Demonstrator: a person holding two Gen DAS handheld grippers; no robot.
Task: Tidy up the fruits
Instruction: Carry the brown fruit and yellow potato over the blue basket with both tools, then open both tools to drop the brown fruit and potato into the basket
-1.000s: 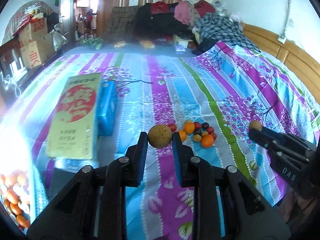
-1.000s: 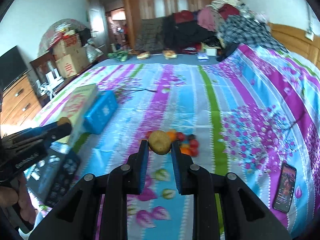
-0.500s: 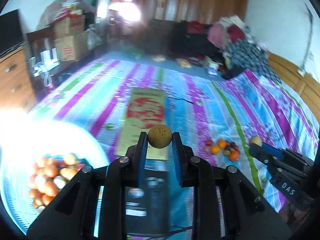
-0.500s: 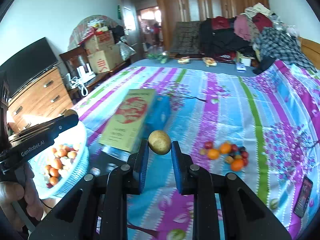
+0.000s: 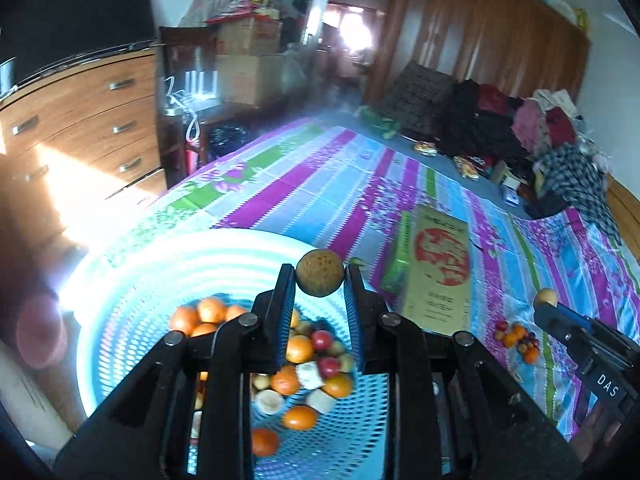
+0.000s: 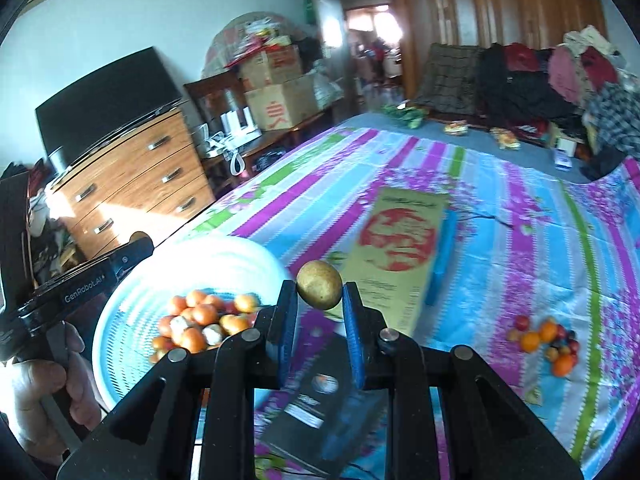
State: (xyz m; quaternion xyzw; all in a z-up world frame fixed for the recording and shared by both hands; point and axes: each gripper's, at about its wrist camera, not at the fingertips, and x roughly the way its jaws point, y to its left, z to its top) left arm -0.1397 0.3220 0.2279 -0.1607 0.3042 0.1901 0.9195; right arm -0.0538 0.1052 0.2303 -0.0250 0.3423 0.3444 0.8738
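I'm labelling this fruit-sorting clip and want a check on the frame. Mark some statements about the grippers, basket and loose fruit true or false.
1. The left gripper holds a round brownish fruit. True.
2. The right gripper is empty. False: it grips a yellowish fruit.
3. The basket already holds fruit. True.
4. No fruit remains on the bedspread. False: a small pile lies there.

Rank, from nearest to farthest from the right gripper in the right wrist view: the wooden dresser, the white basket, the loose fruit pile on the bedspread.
1. White basket, just left of the right gripper.
2. Loose fruit pile, to the right on the bedspread.
3. Wooden dresser, far left, beyond the bed.
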